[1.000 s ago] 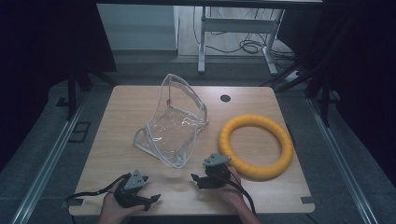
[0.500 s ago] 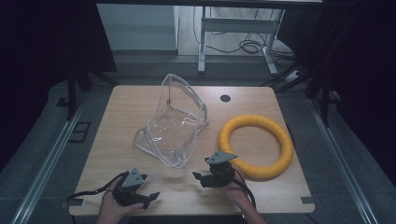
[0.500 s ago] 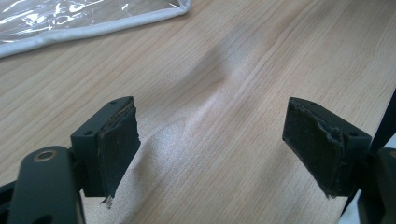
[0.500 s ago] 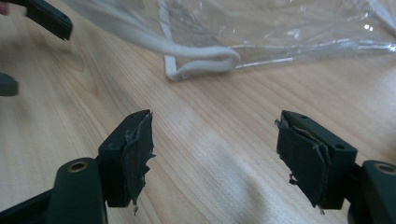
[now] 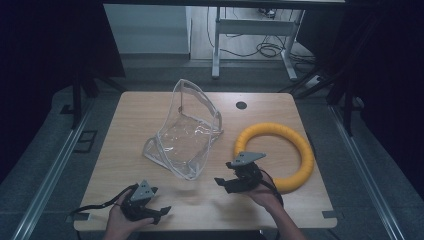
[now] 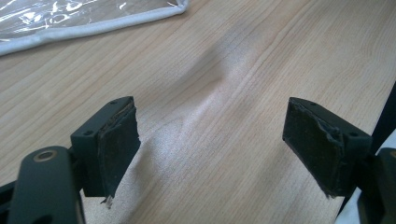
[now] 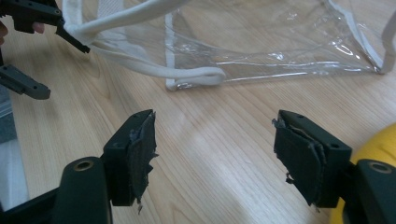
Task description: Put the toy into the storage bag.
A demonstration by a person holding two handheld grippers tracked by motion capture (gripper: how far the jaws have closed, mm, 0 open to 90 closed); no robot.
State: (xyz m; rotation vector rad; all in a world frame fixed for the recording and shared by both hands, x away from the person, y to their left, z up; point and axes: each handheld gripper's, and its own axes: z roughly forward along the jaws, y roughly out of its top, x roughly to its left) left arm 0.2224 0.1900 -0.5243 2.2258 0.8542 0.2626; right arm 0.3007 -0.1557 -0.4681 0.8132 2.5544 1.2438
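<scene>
I read this as the approach step, before any grasp: my right gripper (image 5: 231, 181) hangs above the near part of the table (image 5: 130, 125), between the bag (image 5: 186, 131) and the ring (image 5: 276, 156), touching neither; its jaws have just been closing partway, yet in the right gripper view they stand apart with only bare wood between the 2 pads (image 7: 140, 156), so nothing is held. The bag (image 7: 261, 42), clear plastic with white piping, lies slumped near the table's middle, its mouth propped up toward the far side and its white strap loop (image 7: 196, 78) flat on the wood just ahead of those jaws; the yellow foam ring (image 7: 378, 147) lies flat at the table's right side, its edge just beside the right jaw in that view. My left gripper (image 5: 159, 210) sits low at the near left edge, jaws wide apart over bare wood, with the bag's piped edge (image 6: 93, 28) well ahead of it. For the next move I judge 1 choice must be settled: bag or ring; if the bag, the right gripper must go forward and down to the strap or piping, which looks the firmest part to pinch, since the clear film is slippery and will likely buckle; the left could then steady the near edge.
</scene>
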